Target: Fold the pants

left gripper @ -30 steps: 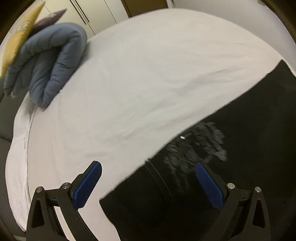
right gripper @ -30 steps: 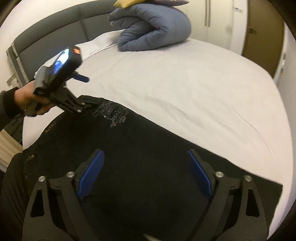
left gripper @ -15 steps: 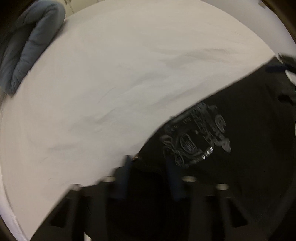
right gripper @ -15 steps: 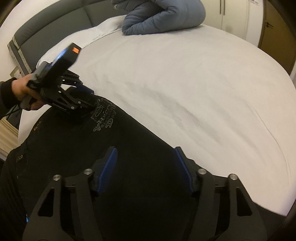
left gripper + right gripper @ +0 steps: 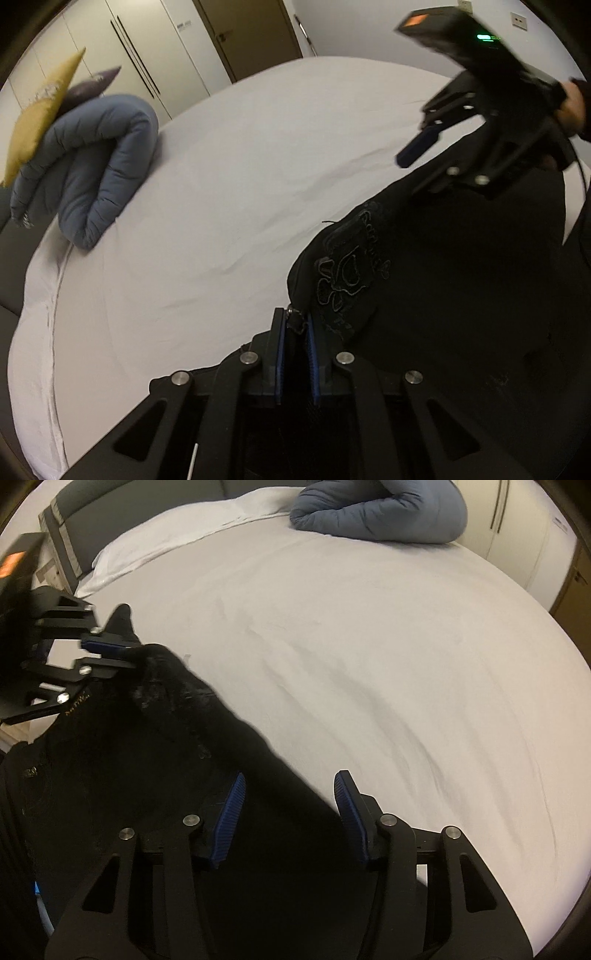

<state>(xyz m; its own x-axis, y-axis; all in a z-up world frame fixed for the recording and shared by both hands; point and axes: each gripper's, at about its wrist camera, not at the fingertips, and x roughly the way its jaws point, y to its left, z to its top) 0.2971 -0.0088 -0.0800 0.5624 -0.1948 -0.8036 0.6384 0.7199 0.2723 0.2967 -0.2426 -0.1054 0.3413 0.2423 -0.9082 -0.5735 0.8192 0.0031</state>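
Note:
Black pants (image 5: 461,295) with an embroidered pattern lie on the white bed sheet (image 5: 258,166). My left gripper (image 5: 294,325) is closing, its blue pads pinching a corner of the pants and lifting it off the sheet. The right wrist view shows the same gripper (image 5: 107,646) at the pants' (image 5: 147,757) raised far-left corner. My right gripper (image 5: 291,812) points steeply down over the pants' long edge. Its jaws are closing, with black fabric between the fingers but no pad visibly pressing on it. A hand holds the right gripper (image 5: 424,155) in the left wrist view.
A rolled blue duvet (image 5: 92,166) lies at the far side of the bed (image 5: 369,646), with a yellow pillow (image 5: 40,110) on it. A grey headboard (image 5: 74,524) stands behind. Wardrobe doors (image 5: 129,55) and a brown door (image 5: 251,33) line the wall.
My left gripper went from wide open to pinching the pants' corner and raised it. My right gripper's jaws narrowed as it moved down to the pants' edge.

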